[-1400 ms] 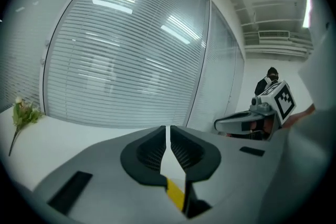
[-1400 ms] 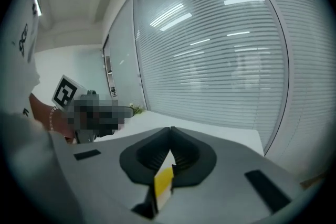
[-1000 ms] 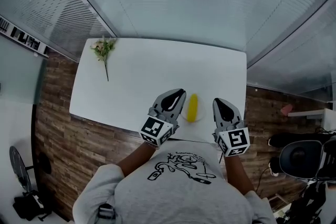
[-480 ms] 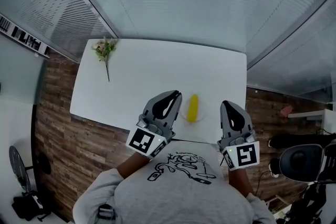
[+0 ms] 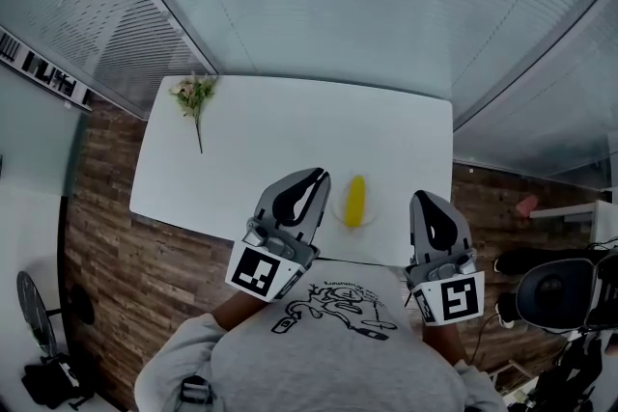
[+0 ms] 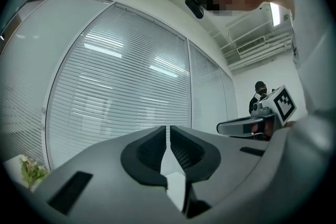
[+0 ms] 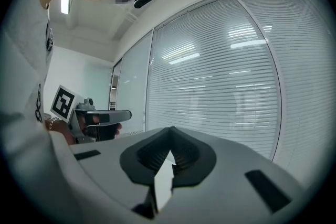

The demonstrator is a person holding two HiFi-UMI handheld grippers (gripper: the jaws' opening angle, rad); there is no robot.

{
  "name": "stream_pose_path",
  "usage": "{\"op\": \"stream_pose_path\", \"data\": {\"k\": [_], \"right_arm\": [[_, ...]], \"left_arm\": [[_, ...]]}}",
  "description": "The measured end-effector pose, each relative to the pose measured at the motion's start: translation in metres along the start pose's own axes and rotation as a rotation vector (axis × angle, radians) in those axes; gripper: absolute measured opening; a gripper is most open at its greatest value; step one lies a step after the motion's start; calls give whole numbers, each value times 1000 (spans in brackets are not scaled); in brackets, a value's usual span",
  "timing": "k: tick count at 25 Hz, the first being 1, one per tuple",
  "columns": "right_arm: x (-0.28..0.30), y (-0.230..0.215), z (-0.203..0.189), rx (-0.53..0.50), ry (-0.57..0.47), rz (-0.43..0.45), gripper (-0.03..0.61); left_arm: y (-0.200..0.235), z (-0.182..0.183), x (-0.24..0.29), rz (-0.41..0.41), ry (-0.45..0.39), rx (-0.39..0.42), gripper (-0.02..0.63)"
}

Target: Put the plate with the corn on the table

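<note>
Lying on round plate (image 5: 372,218), oblong corn (image 5: 354,201)

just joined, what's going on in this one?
A person stands at the near edge of a white table with a hand-held gripper in each hand. The plate with the corn sits on the table, near that edge. The left hand-held gripper and the right hand-held gripper are both shut and empty, held up off the table on either side of the plate. A flower sprig lies at the far left corner.
</note>
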State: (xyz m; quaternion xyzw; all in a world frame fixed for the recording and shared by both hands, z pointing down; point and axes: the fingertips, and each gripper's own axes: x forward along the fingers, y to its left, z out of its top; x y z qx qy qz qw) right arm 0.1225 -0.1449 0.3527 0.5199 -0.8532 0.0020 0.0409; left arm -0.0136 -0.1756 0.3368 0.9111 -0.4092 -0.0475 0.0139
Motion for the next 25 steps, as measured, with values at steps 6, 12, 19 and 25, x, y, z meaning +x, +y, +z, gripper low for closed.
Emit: {"op": "stream_pose_path", "data": {"k": [6, 12, 19, 25], "right_arm": [[-1, -3, -1, 0, 4, -9, 6], [2, -4, -2, 1, 9, -8, 6], [4, -7, 1, -6, 6, -9, 6], [3, -1, 5, -8, 4, -2, 6]], "left_arm": [[1, 4, 0, -2, -23, 2, 37], [-1, 4, 4, -14, -20, -13, 37], [0, 1, 5, -9, -11, -13, 37], [0, 4, 2, -13, -12, -16, 37]]}}
